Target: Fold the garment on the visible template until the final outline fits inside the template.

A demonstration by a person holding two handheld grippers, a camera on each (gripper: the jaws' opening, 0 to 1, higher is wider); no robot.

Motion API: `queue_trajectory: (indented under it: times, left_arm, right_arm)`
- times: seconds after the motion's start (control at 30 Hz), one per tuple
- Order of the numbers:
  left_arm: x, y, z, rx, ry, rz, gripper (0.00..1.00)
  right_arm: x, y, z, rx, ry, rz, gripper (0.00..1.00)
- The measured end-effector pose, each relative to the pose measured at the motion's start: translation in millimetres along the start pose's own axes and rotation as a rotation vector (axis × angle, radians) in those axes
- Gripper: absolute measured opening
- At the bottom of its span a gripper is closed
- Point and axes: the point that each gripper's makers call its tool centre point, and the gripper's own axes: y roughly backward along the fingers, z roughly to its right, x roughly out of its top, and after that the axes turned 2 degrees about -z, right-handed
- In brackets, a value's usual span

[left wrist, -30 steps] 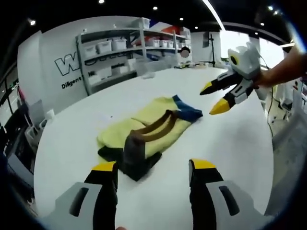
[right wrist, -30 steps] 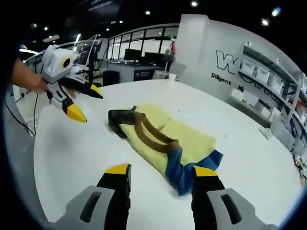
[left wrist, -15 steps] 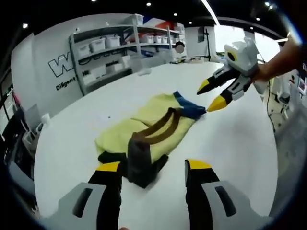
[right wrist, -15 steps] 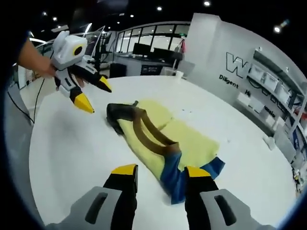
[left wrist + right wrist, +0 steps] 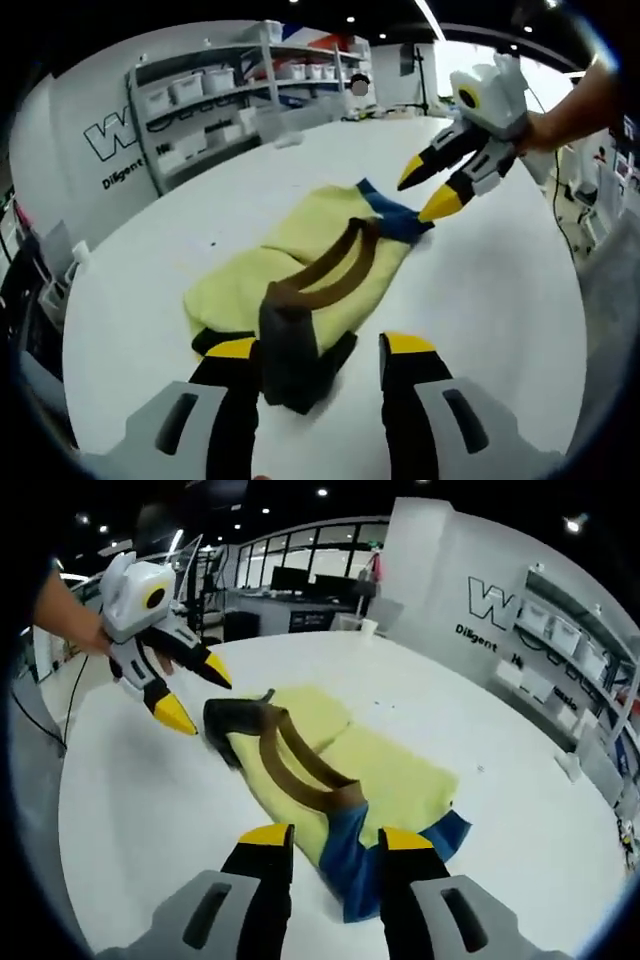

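A yellow garment [image 5: 300,255] with two brown stripes lies folded into a long strip on the white table [image 5: 500,300]. Its dark end [image 5: 290,355] sits between the wide-apart jaws of my left gripper [image 5: 318,350], which is open. The blue end [image 5: 395,215] lies right under my right gripper [image 5: 428,190], open and held by a hand. In the right gripper view the blue end [image 5: 350,865] lies between the open jaws of my right gripper [image 5: 335,838]. There, my left gripper [image 5: 196,692] hovers at the dark end [image 5: 225,720] of the garment [image 5: 390,770].
Shelves with white bins [image 5: 200,90] stand against a lettered wall beyond the table. Desks with monitors [image 5: 300,585] and a cup [image 5: 372,627] lie past the far table edge. Bare tabletop [image 5: 150,800] spreads on both sides of the garment.
Both grippers have closed in on the garment's two ends, the left toward the dark end and the right toward the blue end. Jaws stay open and the garment lies unmoved.
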Motion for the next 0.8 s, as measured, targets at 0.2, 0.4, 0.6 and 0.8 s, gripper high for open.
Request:
queue_trajectory:
  times: [0.2, 0.4, 0.6, 0.8]
  left_arm:
    - [-9.5, 0, -23.7, 0.022, 0.095, -0.002, 0.45]
    - [-5.7, -1, -26.1, 0.006, 0.042, -0.010, 0.40]
    - [-10.5, -12, -21.3, -0.041, 0.048, -0.055, 0.28]
    - [-12.9, -24, -21.2, -0.044, 0.066, -0.099, 0.16]
  right_arm:
    - [-4.5, -13, 2, 0.014, -0.015, -0.023, 0.24]
    - [-16.9, -21, 1, 0.023, -0.015, -0.060, 0.23]
    - [-22.6, -28, 5, 0.012, -0.080, -0.084, 0.22]
    - [-26.9, -37, 18, -0.010, -0.157, -0.105, 0.15]
